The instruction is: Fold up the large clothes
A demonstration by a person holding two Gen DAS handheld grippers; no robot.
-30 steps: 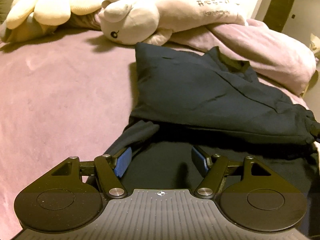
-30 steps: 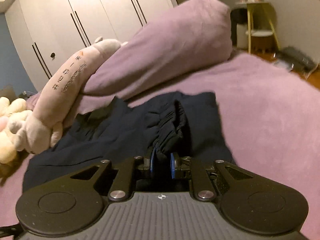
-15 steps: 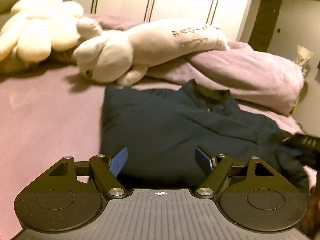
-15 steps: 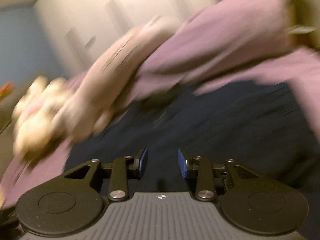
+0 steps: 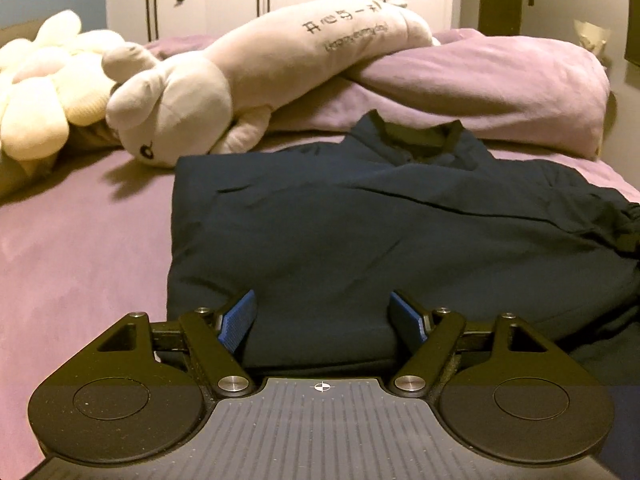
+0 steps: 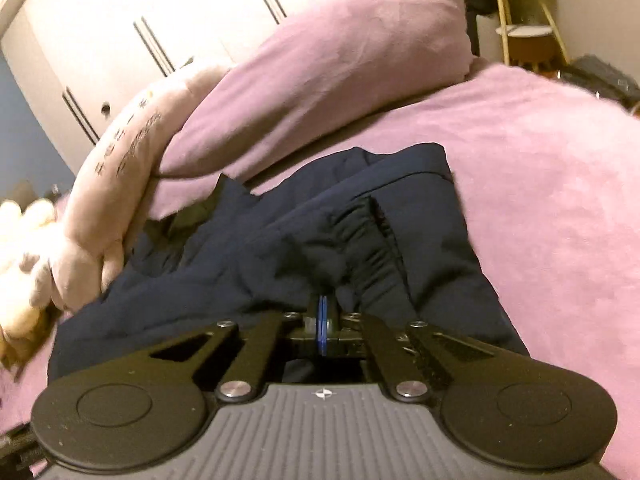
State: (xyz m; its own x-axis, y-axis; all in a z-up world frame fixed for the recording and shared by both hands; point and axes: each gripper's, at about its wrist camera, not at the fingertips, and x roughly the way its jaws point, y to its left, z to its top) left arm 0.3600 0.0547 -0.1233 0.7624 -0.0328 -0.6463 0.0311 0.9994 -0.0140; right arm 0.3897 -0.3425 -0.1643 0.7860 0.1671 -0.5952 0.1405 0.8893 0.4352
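Observation:
A dark navy jacket (image 5: 360, 232) lies folded on the purple bed, its collar toward the pillow. My left gripper (image 5: 324, 312) is open, its blue pads on either side of the jacket's near folded edge, holding nothing. In the right wrist view the jacket (image 6: 280, 256) shows with a gathered elastic cuff (image 6: 368, 248) on top. My right gripper (image 6: 322, 312) has its blue pads pressed together at the fabric just below the cuff; whether cloth is pinched between them is hidden.
A long pale plush toy (image 5: 248, 76) and a cream plush (image 5: 44, 92) lie behind the jacket. A purple pillow (image 5: 500, 88) sits at the head. White wardrobe doors (image 6: 160, 32) stand behind. A yellow side table (image 6: 524, 20) is beyond the bed.
The left gripper rose and levelled, still open, and the jacket now lies folded flat. The right gripper opened, swung quickly, then shut again by the cuff.

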